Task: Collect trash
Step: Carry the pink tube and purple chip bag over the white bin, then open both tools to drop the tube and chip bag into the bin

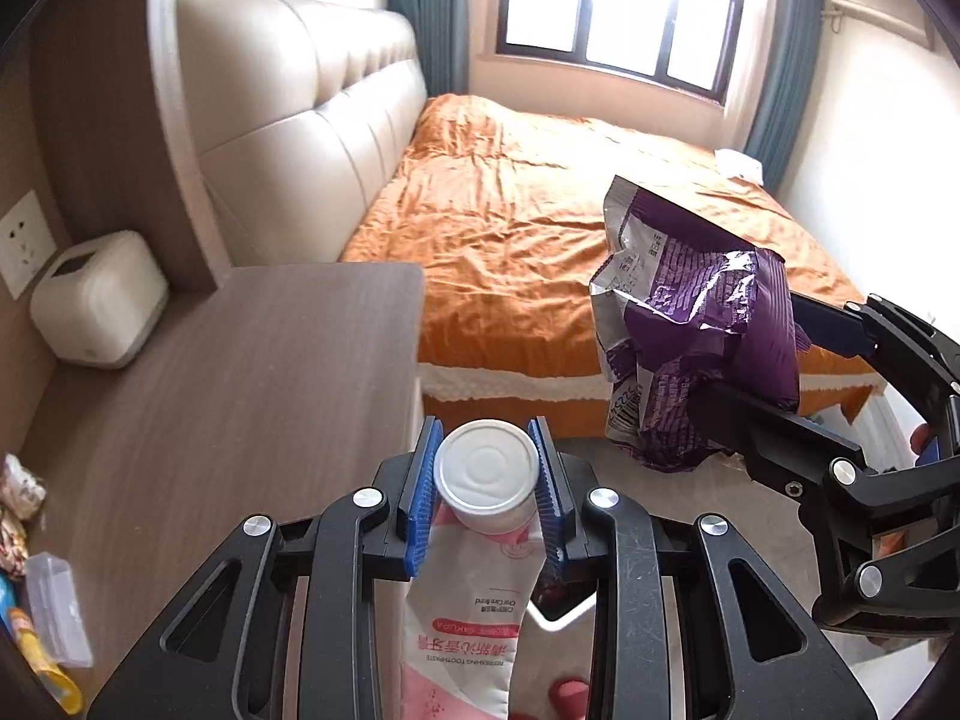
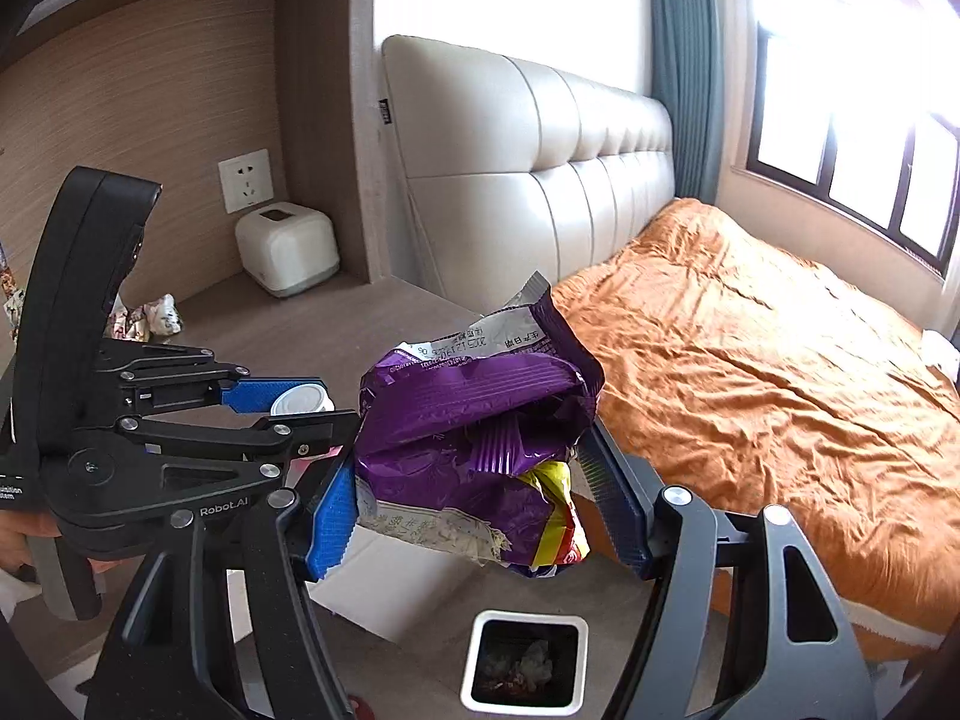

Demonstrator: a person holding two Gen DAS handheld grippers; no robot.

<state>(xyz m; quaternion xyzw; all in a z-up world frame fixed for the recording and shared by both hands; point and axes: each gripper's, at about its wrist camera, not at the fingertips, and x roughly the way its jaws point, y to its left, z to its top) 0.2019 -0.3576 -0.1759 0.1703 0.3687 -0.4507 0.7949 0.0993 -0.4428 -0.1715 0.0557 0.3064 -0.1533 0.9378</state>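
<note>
The left gripper (image 1: pixel 486 495) is clamped tight on a pink toothpaste tube (image 1: pixel 474 588) at its white cap. The right gripper (image 2: pixel 480 492) pinches a crumpled purple snack bag (image 2: pixel 474 420), above the white trash bin (image 2: pixel 523 618). Beyond lies the orange-covered bed (image 2: pixel 750 360).

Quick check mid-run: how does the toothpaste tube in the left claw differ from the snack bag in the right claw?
The pink-and-white toothpaste tube is slim and smooth with a white round cap; the crumpled purple foil snack bag is bulky and creased. The left claw is pinched narrow just below the tube's cap; the right claw stands much wider around the bag. Both are held off the surfaces; the small white-rimmed bin sits below the bag.
</note>
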